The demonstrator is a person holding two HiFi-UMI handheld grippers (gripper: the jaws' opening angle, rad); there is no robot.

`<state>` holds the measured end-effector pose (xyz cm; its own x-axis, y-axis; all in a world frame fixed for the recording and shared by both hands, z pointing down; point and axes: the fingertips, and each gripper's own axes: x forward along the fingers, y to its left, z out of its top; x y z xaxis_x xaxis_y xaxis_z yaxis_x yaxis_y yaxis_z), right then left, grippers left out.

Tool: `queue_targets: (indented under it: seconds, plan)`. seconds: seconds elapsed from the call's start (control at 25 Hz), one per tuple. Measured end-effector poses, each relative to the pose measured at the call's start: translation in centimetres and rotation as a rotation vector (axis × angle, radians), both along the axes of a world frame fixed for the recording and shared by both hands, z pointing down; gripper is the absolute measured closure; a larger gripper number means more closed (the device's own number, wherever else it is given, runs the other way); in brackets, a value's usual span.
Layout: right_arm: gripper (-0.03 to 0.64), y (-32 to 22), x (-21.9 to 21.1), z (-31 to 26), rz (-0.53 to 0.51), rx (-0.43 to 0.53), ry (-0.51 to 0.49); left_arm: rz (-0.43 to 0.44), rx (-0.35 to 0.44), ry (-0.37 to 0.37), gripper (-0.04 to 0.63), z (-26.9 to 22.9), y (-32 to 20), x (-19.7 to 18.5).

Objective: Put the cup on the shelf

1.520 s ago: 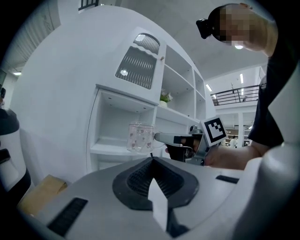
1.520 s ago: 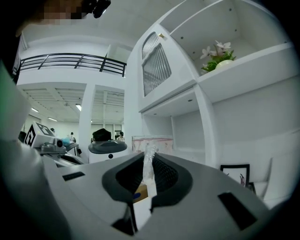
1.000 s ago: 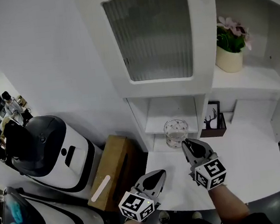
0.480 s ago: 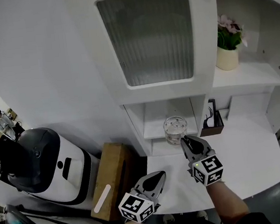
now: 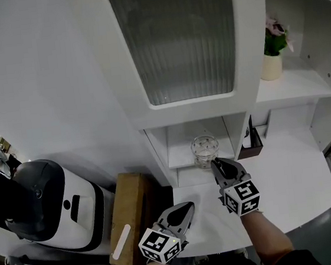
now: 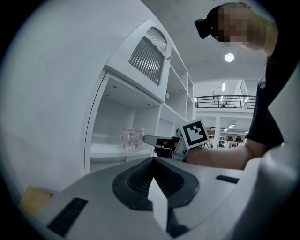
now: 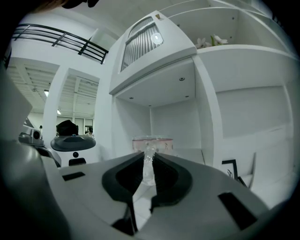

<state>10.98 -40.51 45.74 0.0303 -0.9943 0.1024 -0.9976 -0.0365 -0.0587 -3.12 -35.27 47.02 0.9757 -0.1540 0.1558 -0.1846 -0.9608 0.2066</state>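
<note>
A clear glass cup (image 5: 205, 148) with small printed dots stands at the front of the low shelf (image 5: 180, 154) inside the white cabinet. My right gripper (image 5: 216, 163) is shut on the cup's clear handle; the right gripper view shows that handle pinched between the jaws, with the cup (image 7: 151, 140) just beyond. From the left gripper view, the cup (image 6: 131, 139) is on the shelf board (image 6: 105, 149), and the right gripper (image 6: 152, 139) reaches it from the right. My left gripper (image 5: 189, 206) hangs lower left over the counter, shut and empty.
A ribbed-glass cabinet door (image 5: 178, 38) hangs above the niche. A flower pot (image 5: 271, 63) sits on the upper right shelf, and a black picture frame (image 5: 251, 140) is right of the niche. The white counter (image 5: 289, 174) spreads right. A cardboard box (image 5: 127, 216) and a white machine (image 5: 48, 201) stand left.
The right gripper and cup have moved a little up and deeper into the low niche. The head view has shifted. The left gripper has held its place.
</note>
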Motion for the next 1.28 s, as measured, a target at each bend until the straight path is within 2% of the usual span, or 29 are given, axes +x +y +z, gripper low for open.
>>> queue_targets:
  seconds: [0.52, 1.28]
  plan:
    - [0.588, -2.8, 0.9, 0.4, 0.043, -0.005, 0.006, 0.034, -0.014, -0.002, 0.591, 0.4, -2.2, 0.2]
    - [0.588, -6.0, 2.2, 0.9, 0.056, -0.027, 0.008, 0.027, -0.022, -0.002, 0.591, 0.5, -3.3, -0.1]
